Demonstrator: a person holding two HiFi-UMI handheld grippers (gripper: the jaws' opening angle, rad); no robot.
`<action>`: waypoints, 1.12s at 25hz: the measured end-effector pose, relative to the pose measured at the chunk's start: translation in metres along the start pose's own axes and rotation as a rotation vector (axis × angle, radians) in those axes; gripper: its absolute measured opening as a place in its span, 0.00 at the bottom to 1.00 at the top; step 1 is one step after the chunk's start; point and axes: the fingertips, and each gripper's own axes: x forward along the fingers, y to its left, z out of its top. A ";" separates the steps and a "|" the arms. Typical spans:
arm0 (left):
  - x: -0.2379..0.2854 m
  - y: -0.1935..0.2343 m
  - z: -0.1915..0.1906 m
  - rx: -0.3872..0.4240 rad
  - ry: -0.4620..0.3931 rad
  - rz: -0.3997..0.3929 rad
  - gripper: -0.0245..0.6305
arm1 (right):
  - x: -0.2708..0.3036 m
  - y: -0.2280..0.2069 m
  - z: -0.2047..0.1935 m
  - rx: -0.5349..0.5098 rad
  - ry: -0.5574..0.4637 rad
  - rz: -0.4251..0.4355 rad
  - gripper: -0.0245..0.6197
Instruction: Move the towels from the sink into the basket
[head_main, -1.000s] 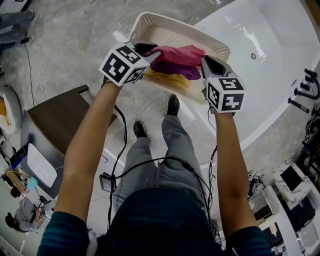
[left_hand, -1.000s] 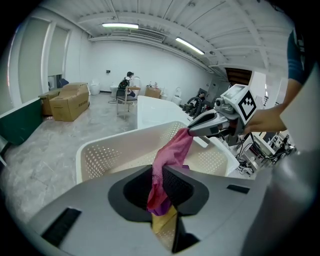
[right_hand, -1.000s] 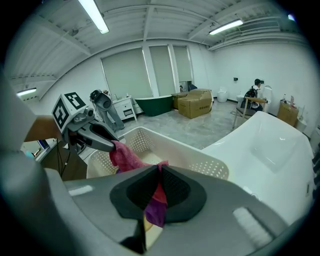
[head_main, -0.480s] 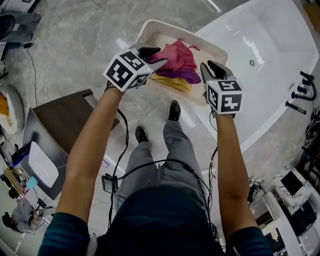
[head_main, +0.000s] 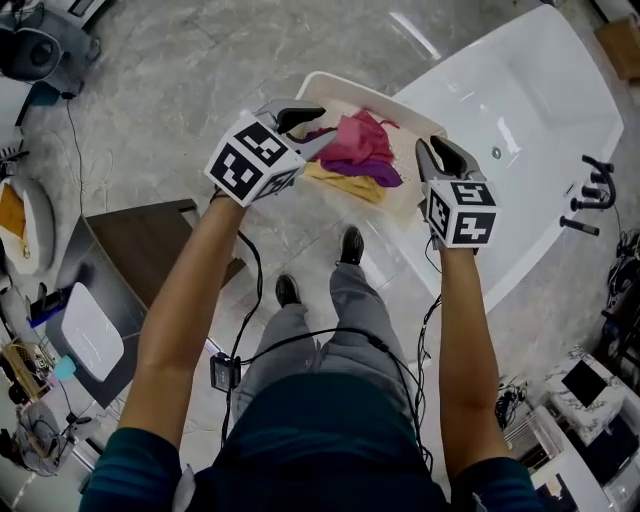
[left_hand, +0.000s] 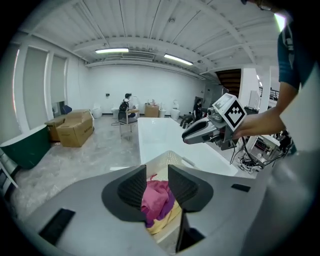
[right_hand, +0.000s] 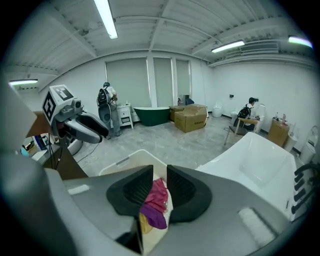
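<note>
At the far left we see a brown table (head_main: 130, 240) standing on the grey floor (head_main: 180, 90). Next comes the left gripper (head_main: 318, 128), held above the near-left edge of the basket (head_main: 330, 82). Its jaws have just been opening and stand apart, with nothing pressed between the pads. In its own view the towels (left_hand: 155, 196) only show through the gap, lying down in the basket. In the white basket we count three in one heap: a pink towel (head_main: 355, 138) on top, a purple towel (head_main: 368, 170) under it and a yellow towel (head_main: 345, 184) lowest, toward us. Right of the heap hangs the right gripper (head_main: 432, 150), its jaws also just opened, apart and empty. Furthest right lies the white tub (head_main: 530, 120), just beside the basket.
</note>
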 end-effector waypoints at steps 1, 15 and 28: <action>-0.012 -0.001 0.008 0.006 -0.016 0.011 0.24 | -0.009 0.002 0.010 -0.001 -0.022 -0.004 0.18; -0.194 -0.038 0.104 0.088 -0.293 0.139 0.05 | -0.146 0.091 0.154 -0.119 -0.308 0.072 0.05; -0.354 -0.100 0.138 0.176 -0.455 0.211 0.05 | -0.276 0.195 0.225 -0.285 -0.472 0.098 0.05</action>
